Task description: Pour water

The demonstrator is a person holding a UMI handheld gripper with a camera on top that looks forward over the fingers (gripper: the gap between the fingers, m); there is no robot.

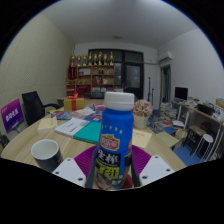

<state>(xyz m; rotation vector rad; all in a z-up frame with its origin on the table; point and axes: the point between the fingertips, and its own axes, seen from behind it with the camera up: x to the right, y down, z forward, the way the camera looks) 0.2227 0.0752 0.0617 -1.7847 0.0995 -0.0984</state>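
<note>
Gripper clamps blue bottle with white cap upright; cup left on table.

Single cam, rides on the gripper, looks fwd along its two fingers, which show at the bottom of the view. Sits low, just above the bench top, roughly level. Wide-angle lens, strong curve. V. close to a blue bottle between the fingers; a cup also near. Beyond, faces down the room to shelves on the far wall. No 2nd view, so no overlap.
</note>
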